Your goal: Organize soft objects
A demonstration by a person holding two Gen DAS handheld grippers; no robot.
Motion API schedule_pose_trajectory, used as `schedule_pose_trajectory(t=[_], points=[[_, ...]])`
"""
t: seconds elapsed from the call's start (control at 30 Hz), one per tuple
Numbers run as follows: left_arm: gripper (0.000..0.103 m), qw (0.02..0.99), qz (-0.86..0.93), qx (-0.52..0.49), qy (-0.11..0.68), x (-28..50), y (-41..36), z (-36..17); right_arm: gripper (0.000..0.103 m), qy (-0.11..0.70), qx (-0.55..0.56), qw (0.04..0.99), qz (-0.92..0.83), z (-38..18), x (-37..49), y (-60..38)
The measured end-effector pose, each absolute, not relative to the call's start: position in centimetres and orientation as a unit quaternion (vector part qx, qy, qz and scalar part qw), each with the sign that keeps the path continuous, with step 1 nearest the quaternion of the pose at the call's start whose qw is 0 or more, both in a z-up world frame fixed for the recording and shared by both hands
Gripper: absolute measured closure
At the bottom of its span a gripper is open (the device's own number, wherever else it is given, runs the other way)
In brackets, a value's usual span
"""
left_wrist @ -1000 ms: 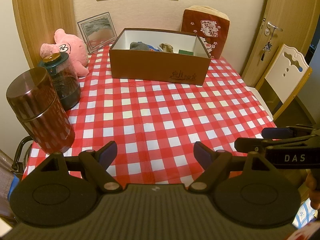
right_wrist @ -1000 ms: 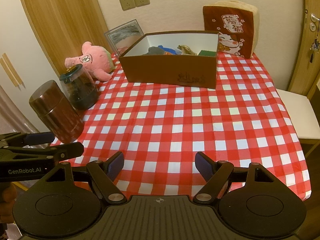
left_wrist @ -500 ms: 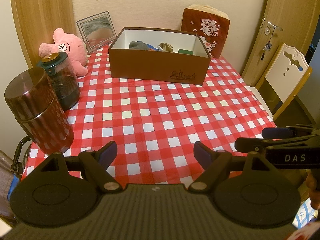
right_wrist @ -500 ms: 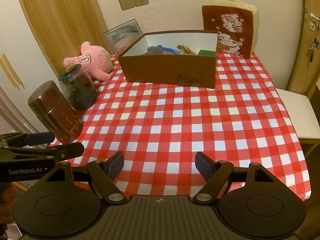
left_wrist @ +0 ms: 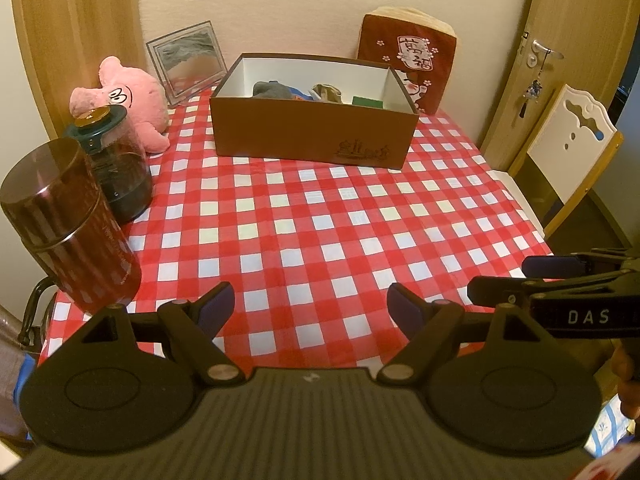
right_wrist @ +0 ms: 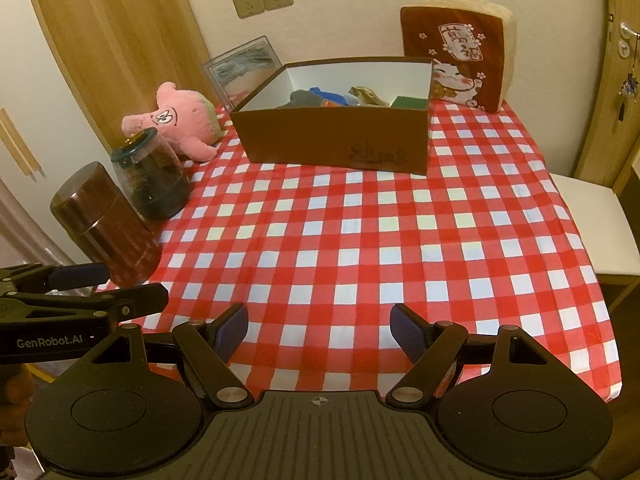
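A brown cardboard box (left_wrist: 312, 136) (right_wrist: 336, 144) stands at the far side of the red-checked table, with several soft items inside it. A pink plush toy (left_wrist: 132, 100) (right_wrist: 180, 124) lies to the box's left by the wall. A red cushion with a cat print (left_wrist: 408, 60) (right_wrist: 456, 56) leans against the wall behind the box's right corner. My left gripper (left_wrist: 312, 308) is open over the table's near edge, holding nothing. My right gripper (right_wrist: 318, 326) is open too, beside it on the right, and empty.
A brown cylindrical canister (left_wrist: 68, 224) (right_wrist: 104, 224) and a dark glass jar with a green lid (left_wrist: 116, 160) (right_wrist: 152, 176) stand along the table's left edge. A framed picture (left_wrist: 186, 60) leans on the wall. A white chair (left_wrist: 568, 152) stands at the right, by a door.
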State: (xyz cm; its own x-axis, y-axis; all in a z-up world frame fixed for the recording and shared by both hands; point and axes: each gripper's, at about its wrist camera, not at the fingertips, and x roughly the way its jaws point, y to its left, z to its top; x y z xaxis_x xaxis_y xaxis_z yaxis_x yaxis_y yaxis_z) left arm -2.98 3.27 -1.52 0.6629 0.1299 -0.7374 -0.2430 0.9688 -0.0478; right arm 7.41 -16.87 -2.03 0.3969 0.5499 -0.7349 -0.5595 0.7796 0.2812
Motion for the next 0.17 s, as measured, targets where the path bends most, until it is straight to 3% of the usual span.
schedule_pose_trajectory(t=[0.17], points=[[0.021, 0.908, 0.105, -0.073, 0.399, -2.7, 3.26, -1.61, 0.025, 0.44, -0.006, 0.836, 0.328, -2.01, 7.76, -16.79]])
